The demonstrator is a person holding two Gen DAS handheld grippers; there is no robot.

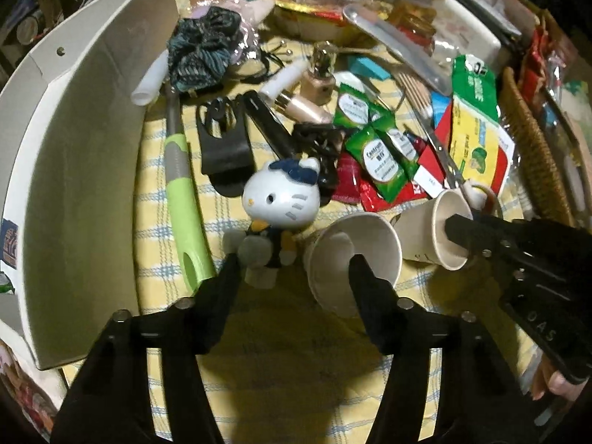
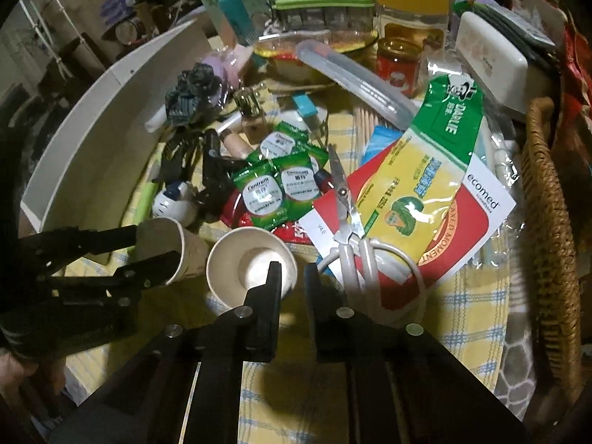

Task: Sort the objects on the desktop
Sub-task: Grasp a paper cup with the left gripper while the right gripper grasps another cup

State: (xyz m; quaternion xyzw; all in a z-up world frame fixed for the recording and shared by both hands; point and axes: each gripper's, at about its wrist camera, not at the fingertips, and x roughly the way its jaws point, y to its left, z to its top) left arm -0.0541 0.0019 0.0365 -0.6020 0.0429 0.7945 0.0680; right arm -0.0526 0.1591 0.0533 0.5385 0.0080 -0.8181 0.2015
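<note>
Clutter covers the yellow checked surface (image 1: 288,351) in the left wrist view. The left tongs (image 1: 294,270) stand partly closed and point steeply down. One finger lies in the mouth of the left cup (image 1: 355,255), a paper cup on its side that opens toward the camera. The other finger is outside it, touching the grey feet of a toy cat (image 1: 281,192), so the pads do not clamp the cup wall. Just to the right lies the right cup (image 1: 429,236), also on its side, with the right tongs (image 1: 462,225) reaching into its mouth from the right edge. A green-handled tool (image 1: 185,199) lies beside the wall of a white box (image 1: 74,148) on the left.

From the right wrist view, the right tongs are narrow. One finger is inside the right cup and the other is outside its rim, so they pinch the wall between them. The left tongs come in from the left, with one finger over the left cup and one at its mouth. Scissors (image 2: 346,214) rest just right of the right cup, their blades lying over a red and white card (image 2: 477,203). Green sachets (image 2: 281,188) lie behind the cups, and a wicker basket (image 2: 547,222) stands at the right edge.
</note>
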